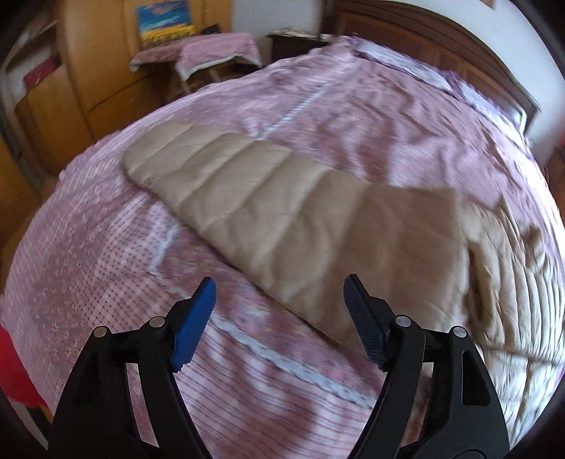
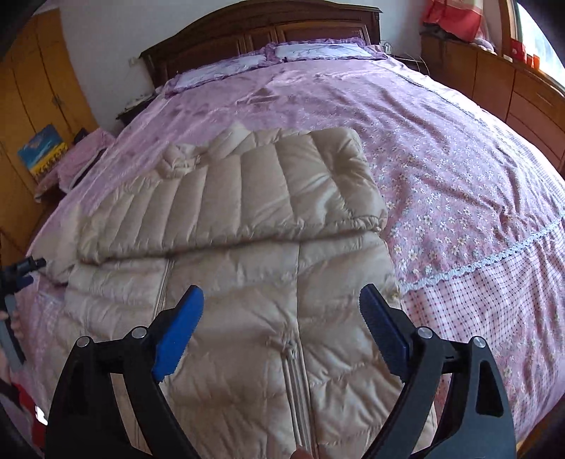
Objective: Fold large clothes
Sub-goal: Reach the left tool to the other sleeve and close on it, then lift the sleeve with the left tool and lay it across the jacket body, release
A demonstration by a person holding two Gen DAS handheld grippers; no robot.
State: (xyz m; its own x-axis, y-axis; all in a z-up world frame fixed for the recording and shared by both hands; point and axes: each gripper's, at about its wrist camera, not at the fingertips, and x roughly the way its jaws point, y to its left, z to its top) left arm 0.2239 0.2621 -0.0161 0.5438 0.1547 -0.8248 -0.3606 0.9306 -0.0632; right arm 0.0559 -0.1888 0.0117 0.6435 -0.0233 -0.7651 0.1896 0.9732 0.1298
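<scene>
A beige quilted down jacket (image 2: 247, 275) lies front-up on the pink bed cover (image 2: 459, 183), zip running toward me. One sleeve (image 2: 247, 190) is folded across the chest. In the left wrist view the other sleeve (image 1: 268, 208) stretches out flat to the left, with the jacket body (image 1: 501, 268) at the right. My left gripper (image 1: 279, 310) hovers open above the cover, just short of that sleeve's near edge, nothing between its blue pads. My right gripper (image 2: 282, 321) hangs open over the jacket's lower front, empty. The left gripper's tip (image 2: 24, 268) shows at the left edge of the right wrist view.
A dark wooden headboard (image 2: 261, 31) and two pillows (image 2: 317, 51) close the far end of the bed. Wooden wardrobes (image 1: 81, 63) and a small cloth-covered table (image 1: 212, 53) stand left of the bed. A wooden dresser (image 2: 512, 84) runs along the right.
</scene>
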